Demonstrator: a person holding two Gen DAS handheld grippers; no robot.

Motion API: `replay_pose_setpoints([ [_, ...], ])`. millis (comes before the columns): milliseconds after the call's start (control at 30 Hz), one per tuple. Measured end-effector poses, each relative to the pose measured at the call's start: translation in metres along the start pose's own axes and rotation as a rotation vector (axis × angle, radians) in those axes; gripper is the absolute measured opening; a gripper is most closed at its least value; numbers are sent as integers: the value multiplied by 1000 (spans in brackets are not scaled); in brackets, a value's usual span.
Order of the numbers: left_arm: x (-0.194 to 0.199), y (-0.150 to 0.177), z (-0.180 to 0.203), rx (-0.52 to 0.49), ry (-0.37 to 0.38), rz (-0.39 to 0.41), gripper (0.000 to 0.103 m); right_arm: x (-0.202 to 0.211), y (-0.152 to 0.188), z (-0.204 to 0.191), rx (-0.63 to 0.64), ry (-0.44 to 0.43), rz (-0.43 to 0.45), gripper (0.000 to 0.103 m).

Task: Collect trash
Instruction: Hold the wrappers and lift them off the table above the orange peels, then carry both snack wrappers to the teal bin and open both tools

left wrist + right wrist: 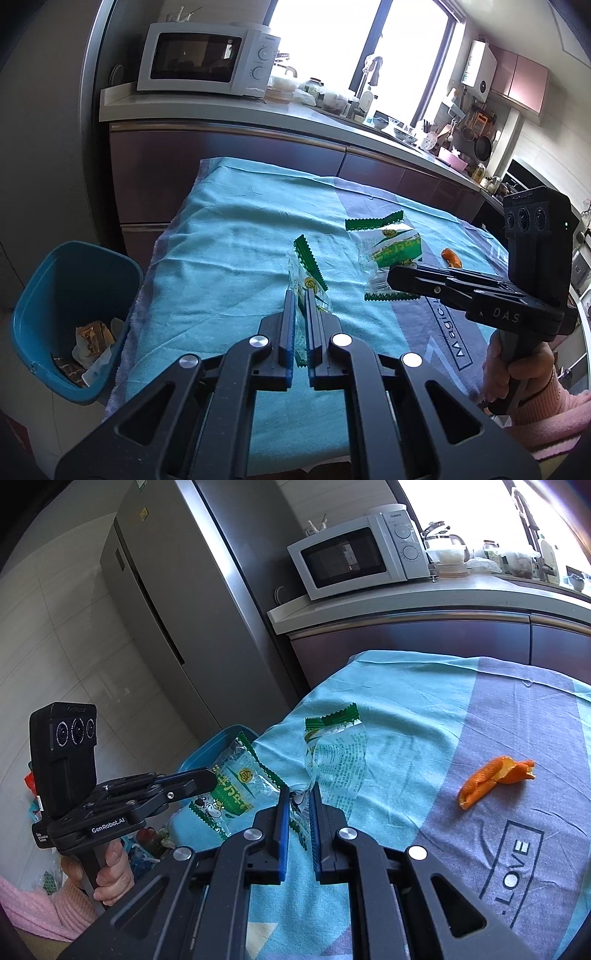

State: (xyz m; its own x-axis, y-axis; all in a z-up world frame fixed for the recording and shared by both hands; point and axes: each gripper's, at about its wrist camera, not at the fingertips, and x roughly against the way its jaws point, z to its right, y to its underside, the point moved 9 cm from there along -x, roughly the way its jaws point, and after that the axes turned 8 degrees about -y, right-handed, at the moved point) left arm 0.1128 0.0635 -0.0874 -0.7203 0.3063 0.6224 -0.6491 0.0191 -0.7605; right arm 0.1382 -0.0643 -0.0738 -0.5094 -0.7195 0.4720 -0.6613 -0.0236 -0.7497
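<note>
Kitchen bench (pixel 229 236) under a teal cloth, bin (pixel 74 273) beside it. Left tongs (pixel 301 299) pinch one wrapper (pixel 308 284). Right tongs (pixel 297 797) pinch another wrapper (pixel 338 760); orange peel (pixel 495 777) lies nearby.

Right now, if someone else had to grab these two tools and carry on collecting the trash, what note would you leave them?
Left hand-held gripper: shut on a green-and-clear snack wrapper, lifted off the cloth.
Right hand-held gripper: shut on a second wrapper of the same kind.
Blue bin: on the floor at the table's left edge, with some trash already inside.
Orange peel: lying loose on the grey part of the tablecloth, to the right.
Done: both wrappers picked up.
Left: drop both wrappers into the bin, then fetch the peel.
</note>
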Motion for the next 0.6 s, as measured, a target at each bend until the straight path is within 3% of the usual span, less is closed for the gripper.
replay_pose_setpoints([
  [600,18,-3,-44,65,-65,32,6,-31,-7,-20,32,-49,-43,9],
])
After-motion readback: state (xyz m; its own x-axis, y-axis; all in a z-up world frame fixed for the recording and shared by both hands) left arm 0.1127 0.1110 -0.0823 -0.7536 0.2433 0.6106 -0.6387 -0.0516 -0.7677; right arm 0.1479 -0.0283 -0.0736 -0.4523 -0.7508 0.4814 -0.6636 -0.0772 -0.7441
